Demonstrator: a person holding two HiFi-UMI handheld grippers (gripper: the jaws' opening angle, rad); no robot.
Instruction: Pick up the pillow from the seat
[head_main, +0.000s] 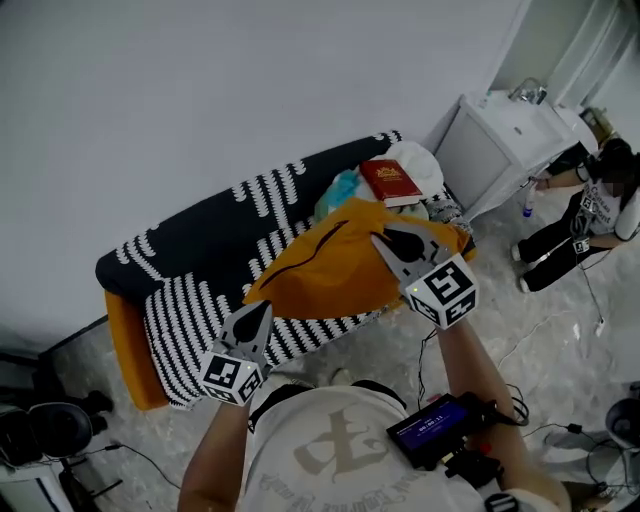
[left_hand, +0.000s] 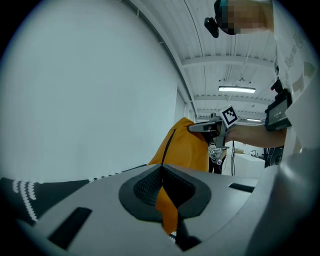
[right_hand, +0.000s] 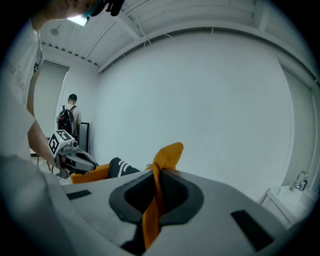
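Note:
An orange pillow (head_main: 330, 270) with a dark zip hangs in the air above the striped seat (head_main: 200, 300), stretched between both grippers. My left gripper (head_main: 258, 308) is shut on the pillow's near left corner; its own view shows orange fabric (left_hand: 167, 210) pinched between the jaws. My right gripper (head_main: 392, 240) is shut on the pillow's right corner, and orange fabric (right_hand: 152, 210) runs through its jaws. Each gripper shows in the other's view: the right gripper (left_hand: 197, 128) and the left gripper (right_hand: 82, 162).
The seat is a small sofa with a black-and-white striped cover over an orange base (head_main: 125, 345). A red book (head_main: 391, 182) and pale bundles lie at its right end. A white cabinet (head_main: 505, 135) stands to the right, with a person (head_main: 585, 215) sitting on the floor beside it.

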